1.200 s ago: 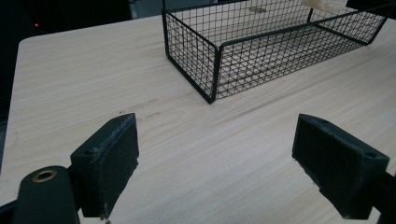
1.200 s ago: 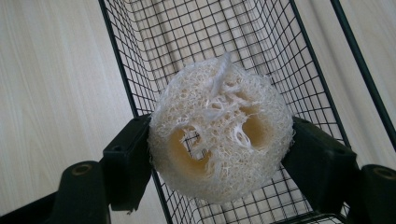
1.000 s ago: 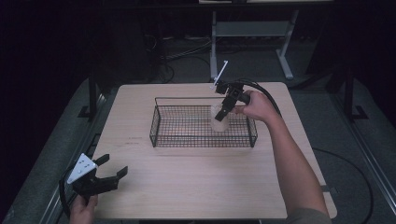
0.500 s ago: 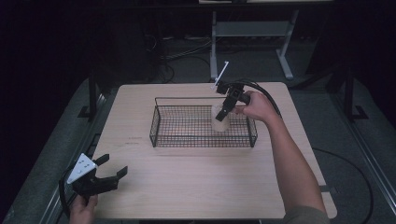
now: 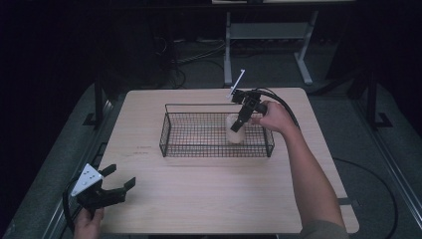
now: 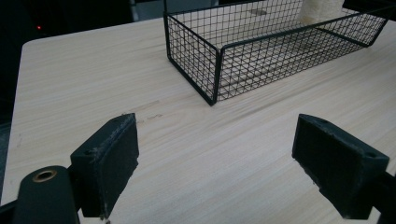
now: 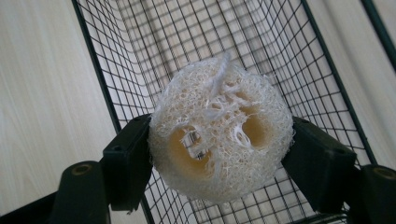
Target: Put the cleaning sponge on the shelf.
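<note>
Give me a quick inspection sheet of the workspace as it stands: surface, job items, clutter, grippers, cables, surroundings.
Surface: light wooden table, faint marks near its left side.
Job's things: black wire mesh basket at the table's middle; pale fibrous loofah sponge held over the basket's right end.
Clutter: nothing seen.
Grippers: right gripper shut on the loofah sponge; left gripper open, holding nothing, at the table's near left corner.
Cables: black cable trails from the right gripper.
Surroundings: dark room, grey metal stand behind the table.
</note>
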The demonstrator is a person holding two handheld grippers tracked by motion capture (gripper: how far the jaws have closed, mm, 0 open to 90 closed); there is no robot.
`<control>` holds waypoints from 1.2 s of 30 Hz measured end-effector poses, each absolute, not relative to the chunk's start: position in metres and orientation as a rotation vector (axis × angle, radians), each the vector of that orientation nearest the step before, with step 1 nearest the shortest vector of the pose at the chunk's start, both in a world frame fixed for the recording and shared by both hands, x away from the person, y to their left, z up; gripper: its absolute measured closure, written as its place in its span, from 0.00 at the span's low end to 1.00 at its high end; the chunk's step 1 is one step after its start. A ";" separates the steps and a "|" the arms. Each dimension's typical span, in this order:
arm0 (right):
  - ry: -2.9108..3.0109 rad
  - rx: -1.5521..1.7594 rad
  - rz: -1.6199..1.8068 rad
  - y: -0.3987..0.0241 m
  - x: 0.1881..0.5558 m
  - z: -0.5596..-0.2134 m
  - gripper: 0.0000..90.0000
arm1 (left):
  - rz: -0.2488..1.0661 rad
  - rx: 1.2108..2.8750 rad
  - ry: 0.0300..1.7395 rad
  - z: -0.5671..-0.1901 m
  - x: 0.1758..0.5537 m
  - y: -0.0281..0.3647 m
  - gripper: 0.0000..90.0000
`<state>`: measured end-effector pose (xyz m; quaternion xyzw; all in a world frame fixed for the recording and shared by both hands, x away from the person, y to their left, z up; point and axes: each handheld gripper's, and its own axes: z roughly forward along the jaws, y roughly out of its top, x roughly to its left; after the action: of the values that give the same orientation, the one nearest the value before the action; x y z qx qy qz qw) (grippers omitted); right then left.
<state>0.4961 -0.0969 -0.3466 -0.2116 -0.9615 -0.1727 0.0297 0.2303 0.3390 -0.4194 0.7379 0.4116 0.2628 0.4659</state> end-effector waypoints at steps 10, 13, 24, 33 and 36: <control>-2.957 -0.655 -0.528 -0.094 0.497 -0.352 0.31 | 0.648 1.806 1.014 -0.419 0.230 0.340 0.15; -2.952 -0.663 -0.529 -0.094 0.497 -0.357 0.31 | 0.648 1.805 1.013 -0.419 0.229 0.341 0.15; -2.935 -0.711 -0.531 -0.104 0.497 -0.368 0.31 | 0.651 1.809 1.009 -0.419 0.230 0.340 0.15; -2.930 -0.736 -0.525 -0.109 0.497 -0.378 0.31 | 0.648 1.814 1.006 -0.419 0.230 0.339 0.15; -2.930 -0.742 -0.531 -0.109 0.497 -0.379 0.31 | 0.648 1.813 1.006 -0.419 0.230 0.339 0.15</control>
<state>0.4974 -0.1085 -0.3789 -0.2416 -0.9541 -0.1730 0.0365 0.2296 0.3389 -0.4187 0.7384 0.4098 0.2640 0.4659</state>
